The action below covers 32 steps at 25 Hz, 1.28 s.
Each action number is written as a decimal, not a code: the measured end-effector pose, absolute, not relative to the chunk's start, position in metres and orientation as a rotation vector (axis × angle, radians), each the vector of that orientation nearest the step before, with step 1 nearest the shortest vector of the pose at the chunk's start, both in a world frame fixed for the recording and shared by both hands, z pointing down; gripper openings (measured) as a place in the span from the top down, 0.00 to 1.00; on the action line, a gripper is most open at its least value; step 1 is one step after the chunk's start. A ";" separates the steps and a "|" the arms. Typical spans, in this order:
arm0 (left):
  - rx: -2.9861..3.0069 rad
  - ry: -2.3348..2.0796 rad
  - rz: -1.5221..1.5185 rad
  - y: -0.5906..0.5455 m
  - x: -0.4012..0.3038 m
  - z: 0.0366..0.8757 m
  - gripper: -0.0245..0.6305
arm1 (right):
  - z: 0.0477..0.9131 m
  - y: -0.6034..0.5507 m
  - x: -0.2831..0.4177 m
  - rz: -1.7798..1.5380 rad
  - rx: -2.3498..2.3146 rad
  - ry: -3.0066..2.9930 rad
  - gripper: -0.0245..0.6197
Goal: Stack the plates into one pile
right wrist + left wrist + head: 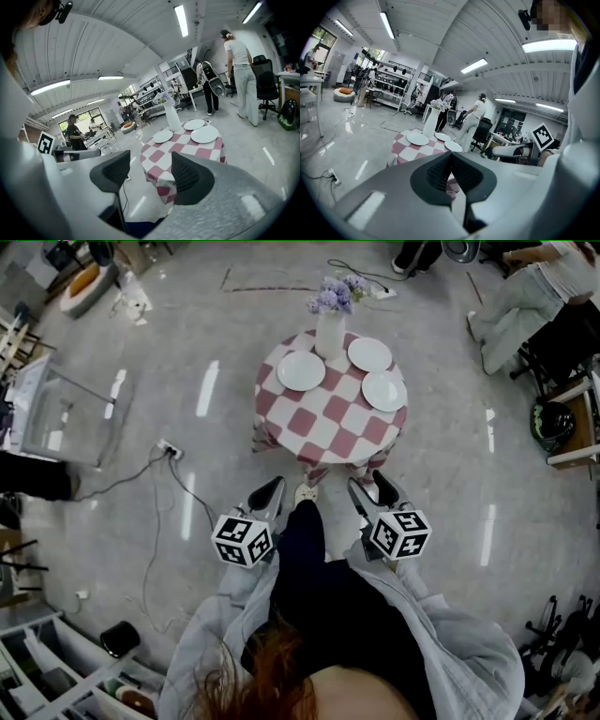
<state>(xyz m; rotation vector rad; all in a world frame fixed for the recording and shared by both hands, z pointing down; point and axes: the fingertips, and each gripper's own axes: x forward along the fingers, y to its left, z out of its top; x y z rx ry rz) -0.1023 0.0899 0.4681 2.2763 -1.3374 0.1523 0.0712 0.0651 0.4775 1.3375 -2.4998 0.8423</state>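
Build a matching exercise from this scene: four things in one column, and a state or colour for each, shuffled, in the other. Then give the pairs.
Things
1. left hand-held gripper
2. right hand-held gripper
3. vase
4. tablecloth

States and colours
A. red and white checks
B. jaws apart, nothing between them
C. upright on the table, holding purple flowers
D. jaws together, nothing held

Pairs: 1-D, 2-B, 3-C, 4-A

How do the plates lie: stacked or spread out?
Spread out: the left plate, the far plate and the right plate lie apart on the checked table by the vase, none overlapping.
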 end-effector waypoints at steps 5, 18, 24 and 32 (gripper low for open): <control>2.315 -1.305 0.176 0.038 -0.111 0.464 0.95 | 0.466 0.016 0.062 0.840 1.387 -2.506 0.54; 2.394 -1.247 0.128 -0.069 -0.138 0.456 0.95 | 0.466 -0.071 0.043 0.845 1.491 -2.492 0.54; 2.404 -1.176 0.145 -0.083 -0.133 0.470 0.95 | 0.480 -0.079 0.042 1.019 1.528 -2.478 0.54; 2.391 -1.144 0.199 -0.092 -0.129 0.484 0.95 | 0.493 -0.090 0.048 1.488 1.428 -2.514 0.54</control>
